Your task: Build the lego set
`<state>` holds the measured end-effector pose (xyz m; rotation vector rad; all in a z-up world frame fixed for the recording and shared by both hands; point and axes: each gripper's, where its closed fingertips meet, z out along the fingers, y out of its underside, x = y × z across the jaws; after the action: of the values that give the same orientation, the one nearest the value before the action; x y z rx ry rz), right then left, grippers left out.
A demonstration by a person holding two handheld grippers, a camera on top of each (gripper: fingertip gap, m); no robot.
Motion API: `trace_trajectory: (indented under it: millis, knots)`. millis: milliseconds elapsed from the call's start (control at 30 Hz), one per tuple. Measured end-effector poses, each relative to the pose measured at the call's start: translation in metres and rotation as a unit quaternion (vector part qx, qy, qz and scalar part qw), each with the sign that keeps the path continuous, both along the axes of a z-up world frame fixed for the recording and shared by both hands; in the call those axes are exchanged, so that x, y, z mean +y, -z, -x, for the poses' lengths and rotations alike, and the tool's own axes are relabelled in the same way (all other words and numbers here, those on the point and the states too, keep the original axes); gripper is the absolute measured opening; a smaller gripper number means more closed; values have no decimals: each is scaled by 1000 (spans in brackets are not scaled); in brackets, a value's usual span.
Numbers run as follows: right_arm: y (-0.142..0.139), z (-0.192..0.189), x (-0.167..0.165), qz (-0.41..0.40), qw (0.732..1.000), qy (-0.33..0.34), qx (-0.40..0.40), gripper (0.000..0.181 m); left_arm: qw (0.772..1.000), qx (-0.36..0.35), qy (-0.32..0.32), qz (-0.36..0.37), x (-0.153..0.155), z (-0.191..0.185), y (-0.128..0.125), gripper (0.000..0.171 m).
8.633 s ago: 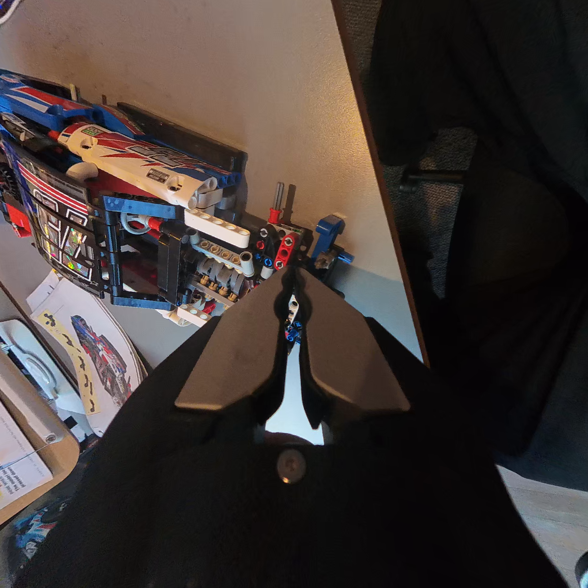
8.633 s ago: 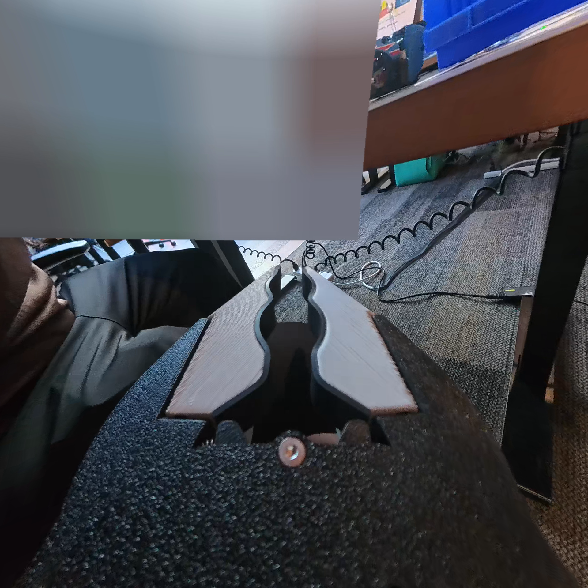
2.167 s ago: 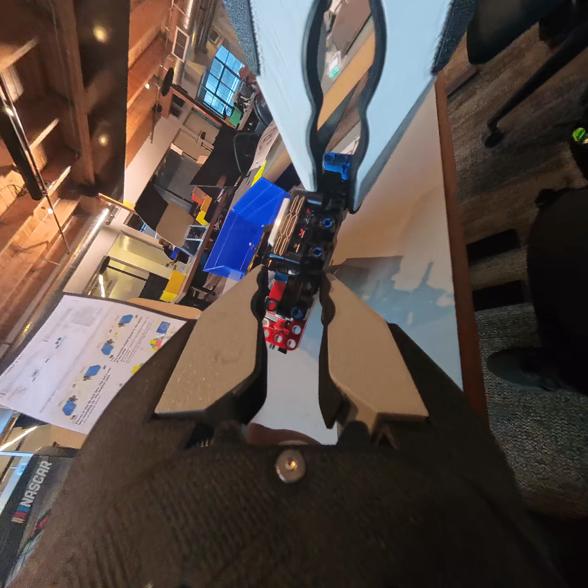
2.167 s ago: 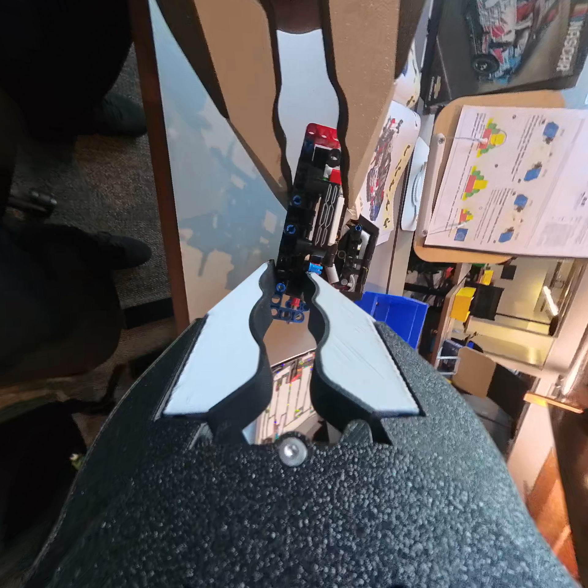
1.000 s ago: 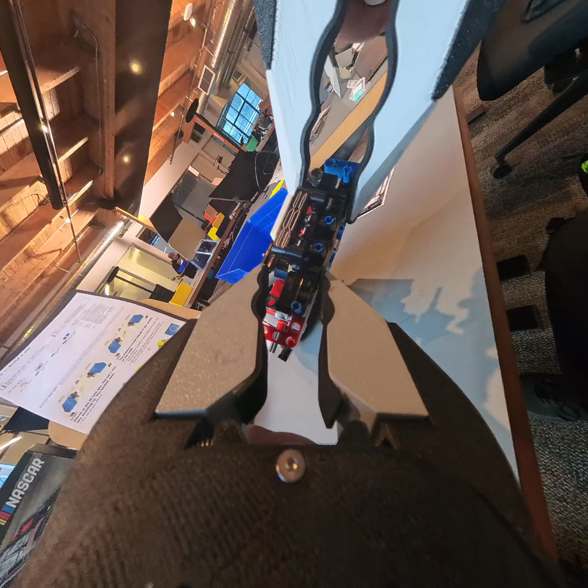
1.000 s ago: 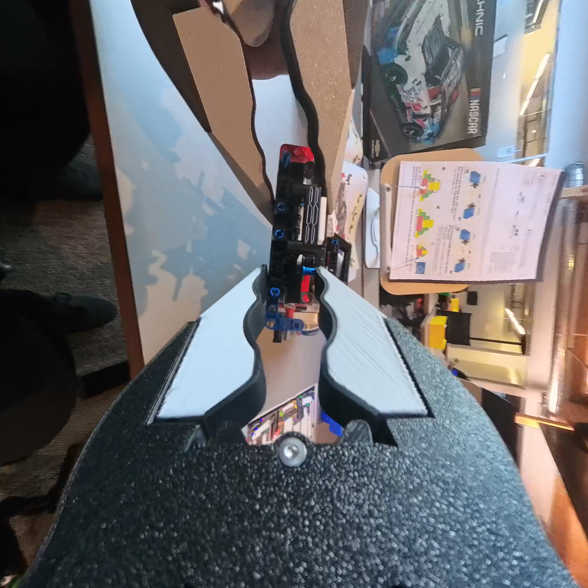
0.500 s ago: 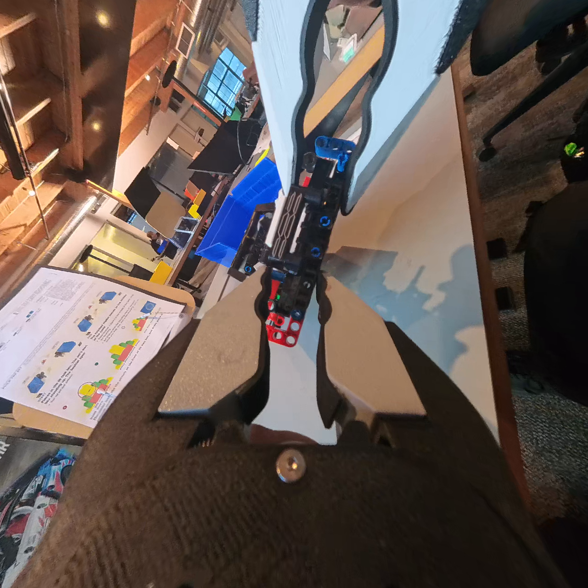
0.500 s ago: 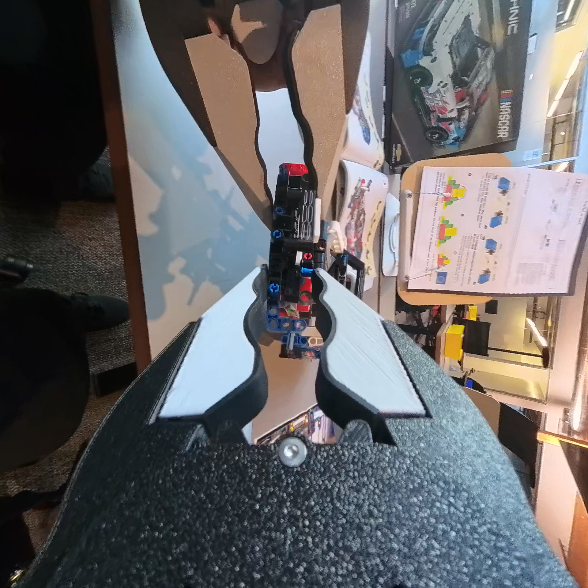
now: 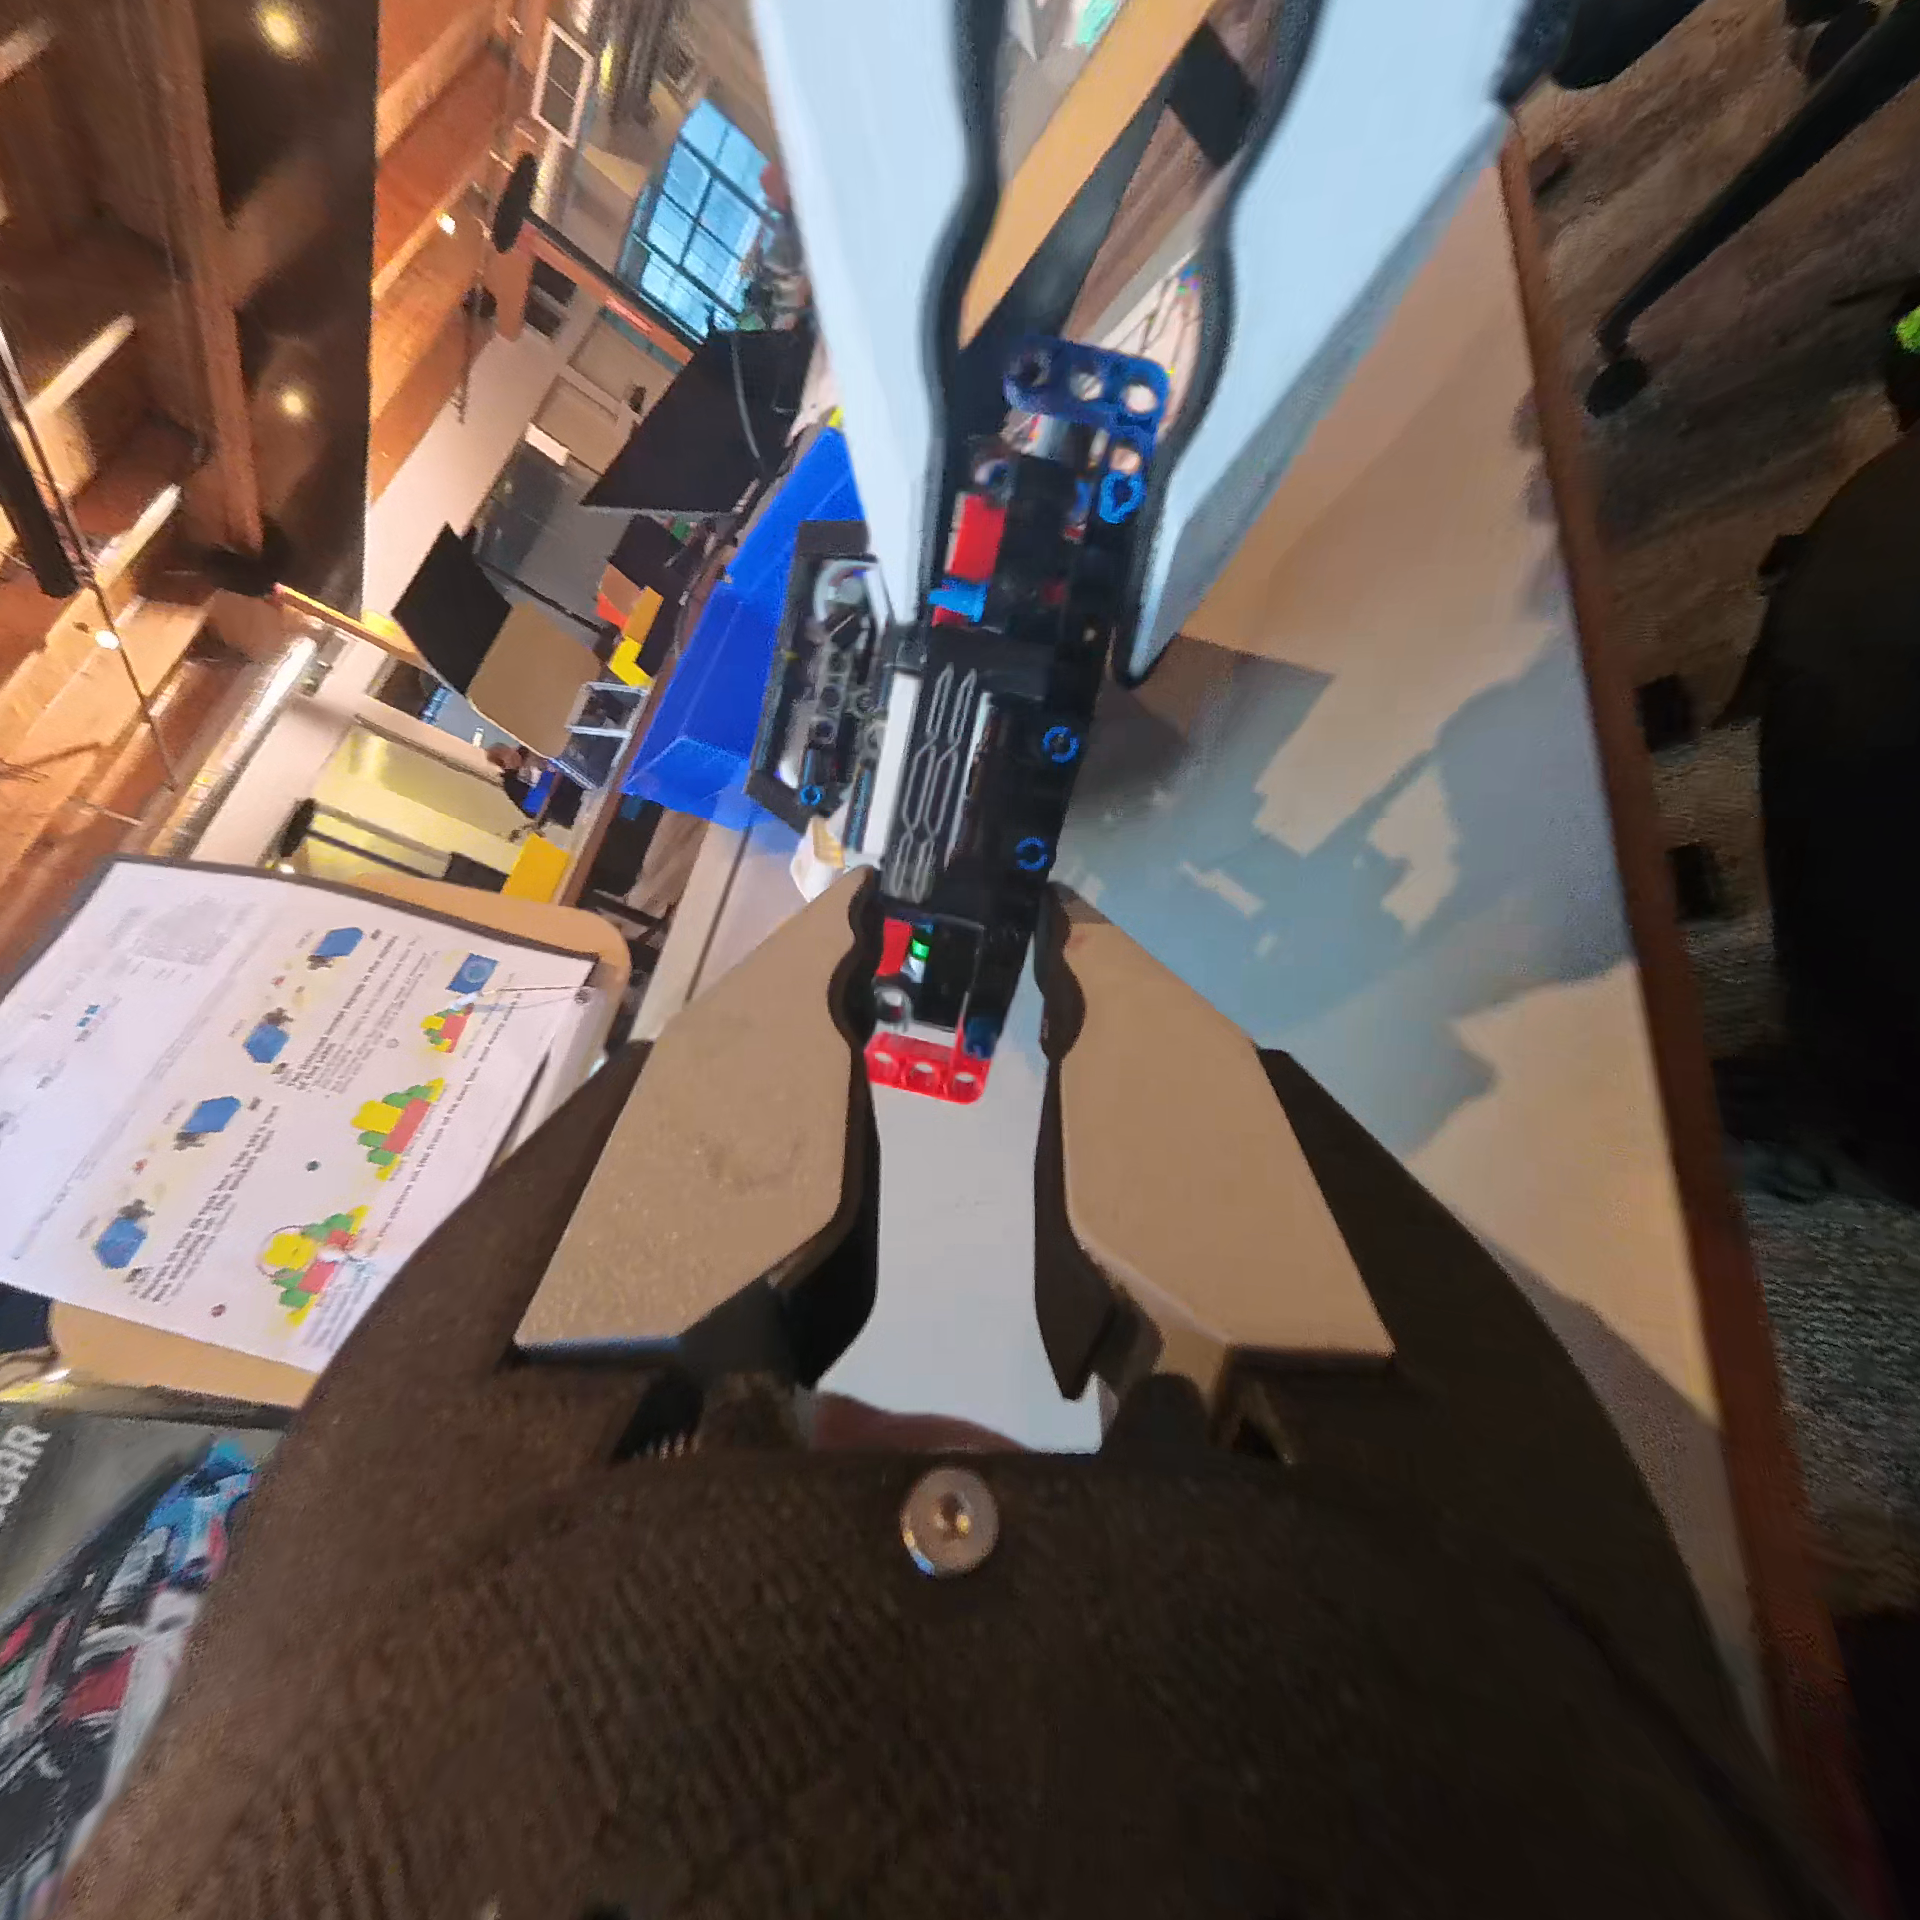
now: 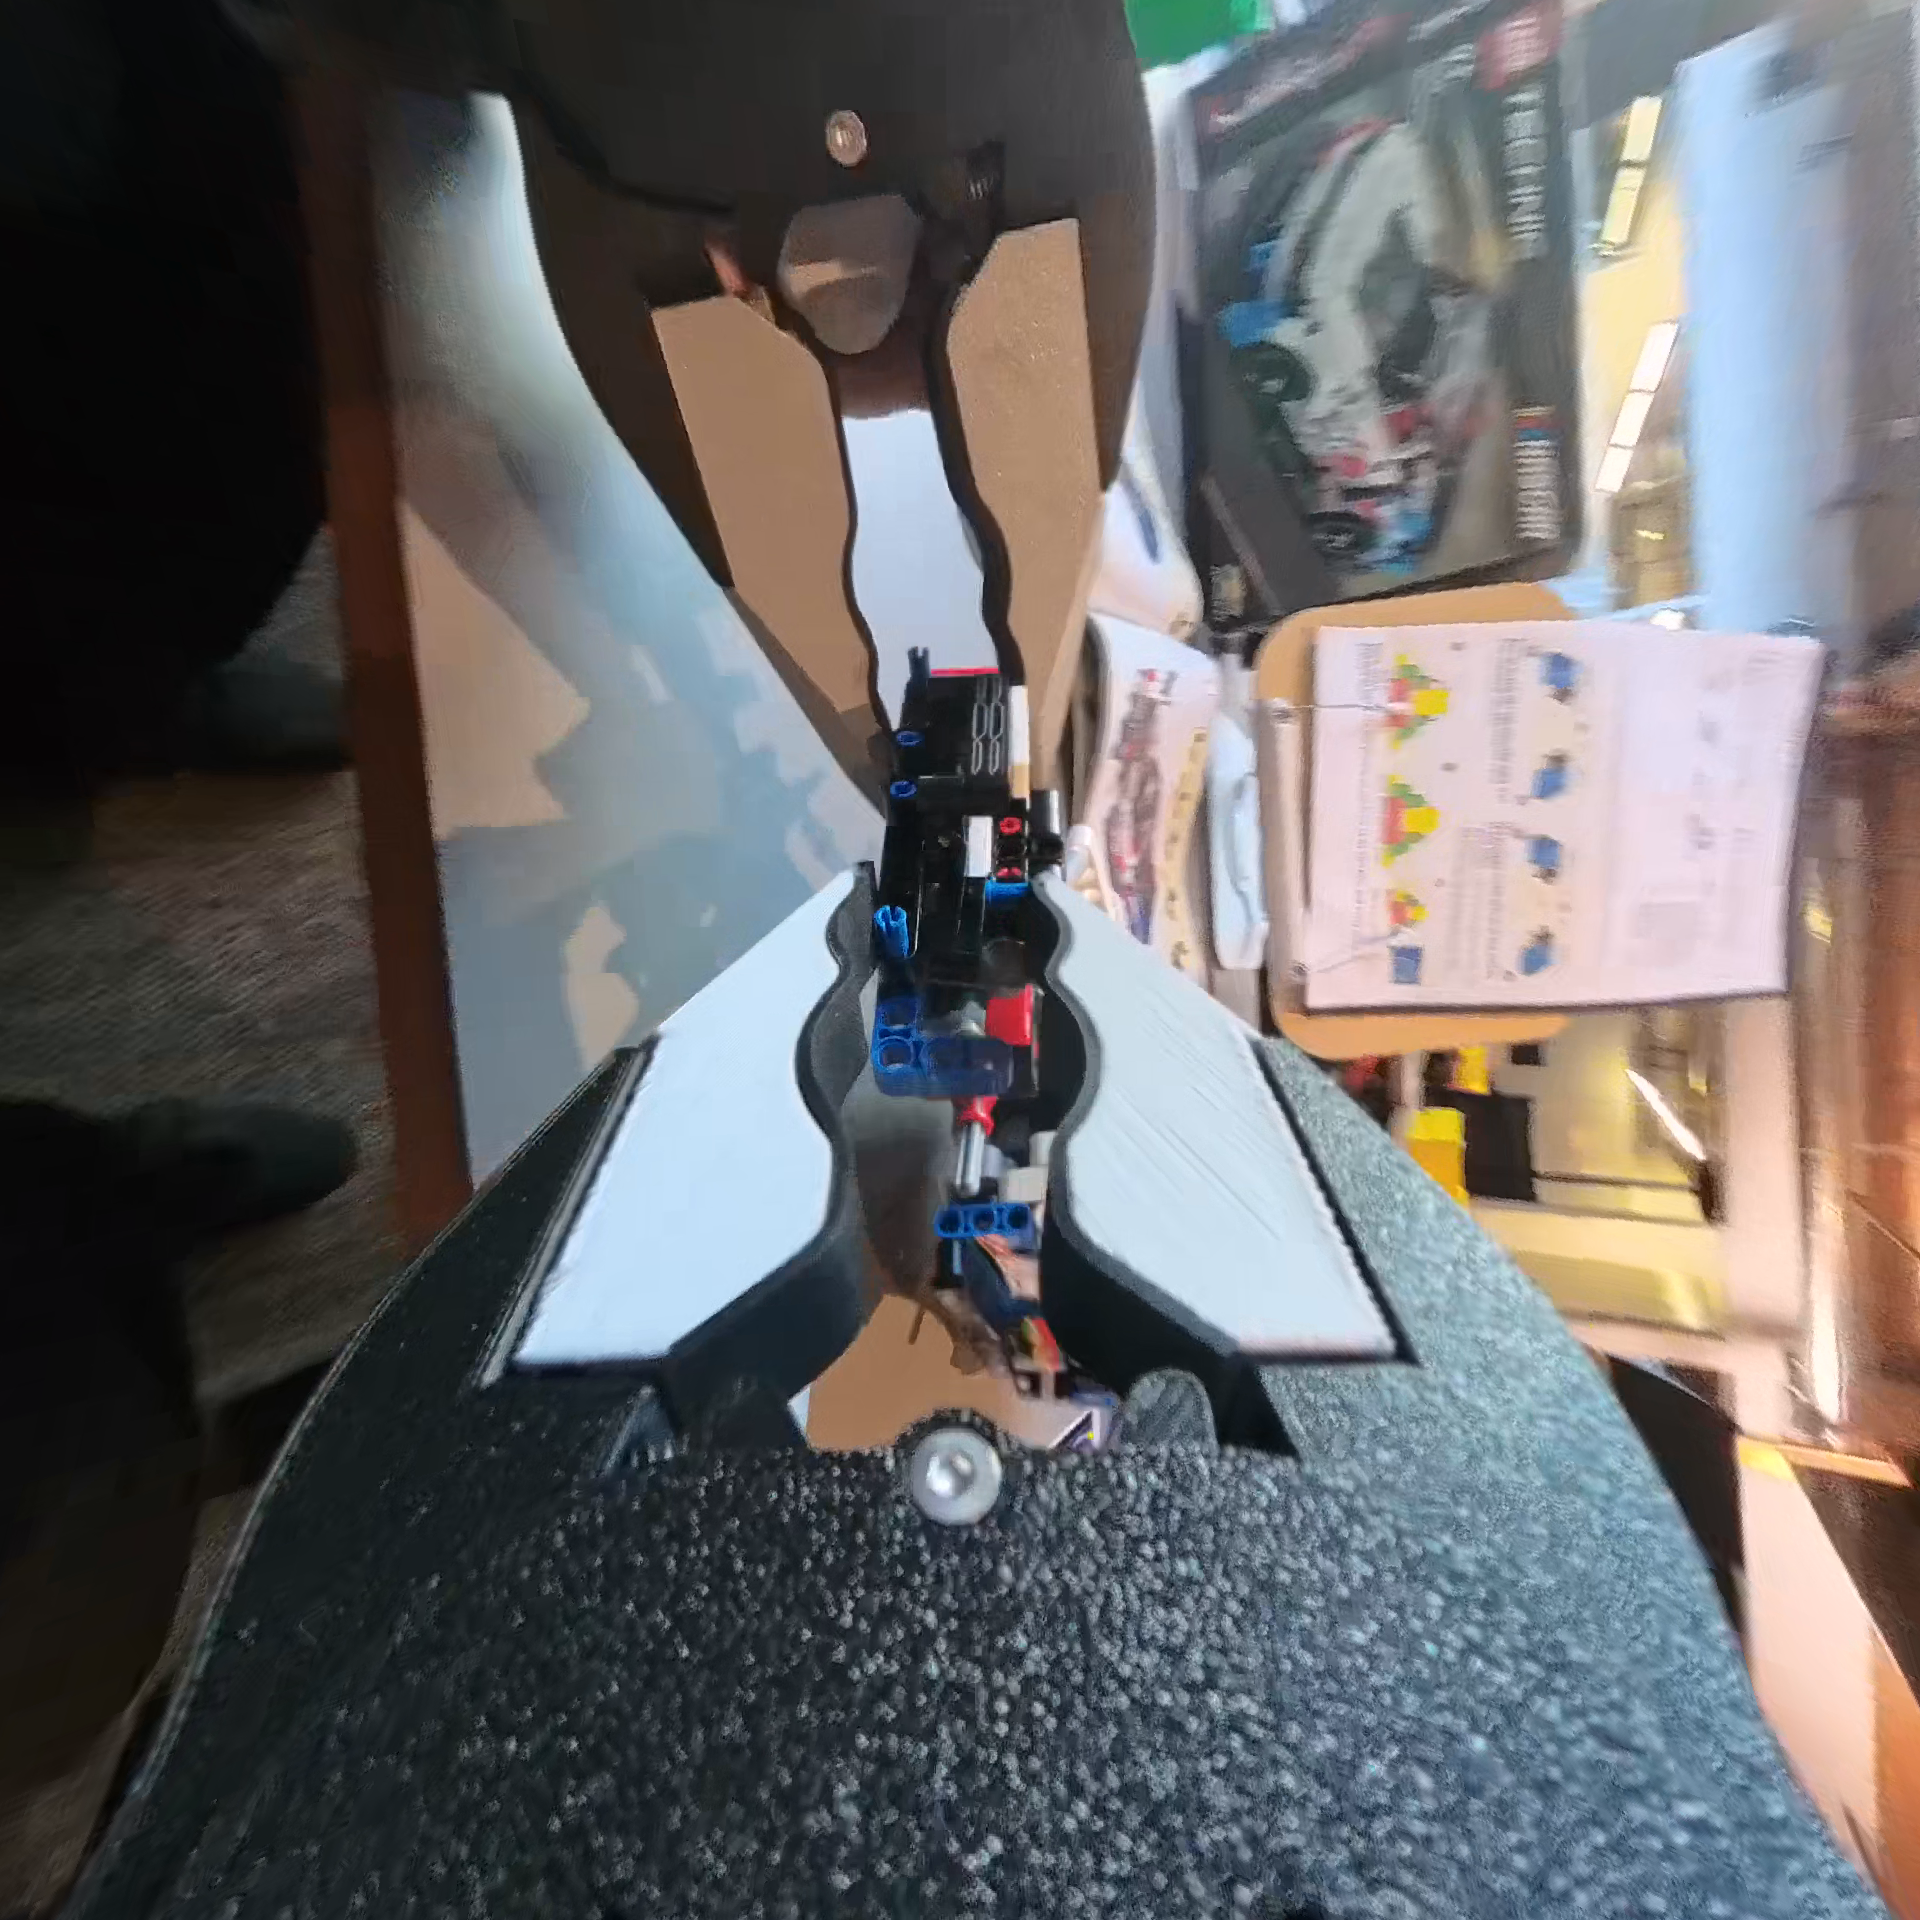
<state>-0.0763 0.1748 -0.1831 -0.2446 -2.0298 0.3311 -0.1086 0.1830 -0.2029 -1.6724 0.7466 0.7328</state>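
Lego sub-assembly (image 9: 977, 748) spanned between both grippers above the white table (image 9: 1403, 727), long axis in line with both sets of fingers.

Left wrist view: left gripper (image 9: 951, 997) clenched on the near end of the sub-assembly, at the red beam (image 9: 925, 1070); black body running straight ahead to the blue beam (image 9: 1086, 390), seated between the fingers of the right gripper (image 9: 1039, 623) opposite. Instruction sheet (image 9: 260, 1091) off to the left. Right wrist view, blurred: right gripper (image 10: 951, 904) closed on the blue-beam end (image 10: 914, 1049), set deep between the fingers; left gripper (image 10: 935, 717) gripping the far end. Further lego parts (image 10: 997, 1278) visible lower in the gap, position relative to the held piece unclear. Judgement: each gripper equally near its own end; any coming move dependent on preserving that shared axis.
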Motion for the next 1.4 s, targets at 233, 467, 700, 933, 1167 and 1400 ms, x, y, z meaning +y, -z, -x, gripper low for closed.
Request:
trace_trajectory:
  millis: [233,467,700,933,1167,1400]
  knots:
    - [42,4,-1,29,996,57,65,35,994,110,-2,15,-2,14,28,25]
    - [51,-17,-7,220,973,67,-21,11,992,9,-5,127,-16,27,65,31]
    - [53,-14,38,332,923,140,-138,0,987,-47,-23,153,-36,41,65,37]
    - [55,19,21,387,888,138,-207,0,970,-186,-18,156,-55,27,52,54]
    - [45,18,38,495,837,160,-170,31,956,-257,-48,137,-62,20,45,42]
    - [70,1,63,535,797,197,-198,52,946,-275,-93,143,-48,20,33,2]
